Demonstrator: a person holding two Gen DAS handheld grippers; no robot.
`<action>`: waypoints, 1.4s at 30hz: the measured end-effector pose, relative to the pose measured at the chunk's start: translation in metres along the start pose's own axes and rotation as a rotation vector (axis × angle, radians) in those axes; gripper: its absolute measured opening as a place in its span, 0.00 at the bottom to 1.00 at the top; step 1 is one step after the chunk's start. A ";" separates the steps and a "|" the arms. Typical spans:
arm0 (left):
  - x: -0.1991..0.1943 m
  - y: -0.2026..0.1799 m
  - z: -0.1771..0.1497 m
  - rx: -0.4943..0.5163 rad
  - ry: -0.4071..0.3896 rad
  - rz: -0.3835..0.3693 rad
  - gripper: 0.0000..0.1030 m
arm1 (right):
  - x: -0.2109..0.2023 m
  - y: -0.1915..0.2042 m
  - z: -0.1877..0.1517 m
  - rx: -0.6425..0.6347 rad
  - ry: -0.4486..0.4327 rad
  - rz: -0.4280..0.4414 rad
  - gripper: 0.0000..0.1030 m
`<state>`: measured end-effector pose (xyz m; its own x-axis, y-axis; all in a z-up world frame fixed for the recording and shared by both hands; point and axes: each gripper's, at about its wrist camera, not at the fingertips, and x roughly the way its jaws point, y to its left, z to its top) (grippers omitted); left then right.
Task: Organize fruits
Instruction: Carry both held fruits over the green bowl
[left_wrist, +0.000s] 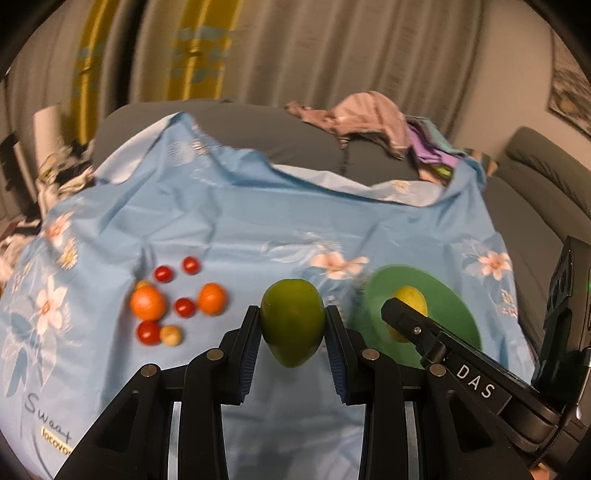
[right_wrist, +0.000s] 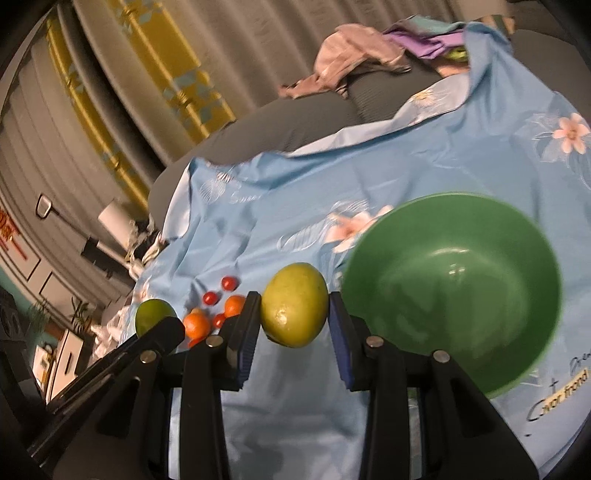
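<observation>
My left gripper is shut on a green mango and holds it above the blue floral cloth. My right gripper is shut on a yellow-green lemon, just left of the green bowl, which looks empty. In the left wrist view the bowl lies to the right, with the lemon and the right gripper's finger in front of it. Two oranges, several cherry tomatoes and a small tan fruit lie on the cloth at left. The mango also shows in the right wrist view.
The cloth covers a grey sofa. A pile of clothes lies at the back right. Curtains hang behind. Clutter sits off the cloth's left edge.
</observation>
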<state>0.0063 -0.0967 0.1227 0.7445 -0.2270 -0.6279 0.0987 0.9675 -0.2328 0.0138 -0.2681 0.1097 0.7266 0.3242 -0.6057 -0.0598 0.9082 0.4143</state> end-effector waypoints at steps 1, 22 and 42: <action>0.002 -0.005 0.001 0.012 0.000 -0.001 0.33 | -0.002 -0.004 0.003 0.009 -0.007 0.002 0.36; 0.072 -0.070 0.004 0.136 0.149 -0.125 0.33 | -0.024 -0.084 0.007 0.199 -0.076 -0.217 0.36; 0.093 -0.095 -0.012 0.222 0.204 -0.166 0.33 | -0.019 -0.094 0.005 0.222 -0.061 -0.325 0.36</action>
<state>0.0584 -0.2106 0.0779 0.5611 -0.3796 -0.7356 0.3654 0.9110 -0.1914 0.0093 -0.3609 0.0854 0.7229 0.0071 -0.6909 0.3245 0.8793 0.3487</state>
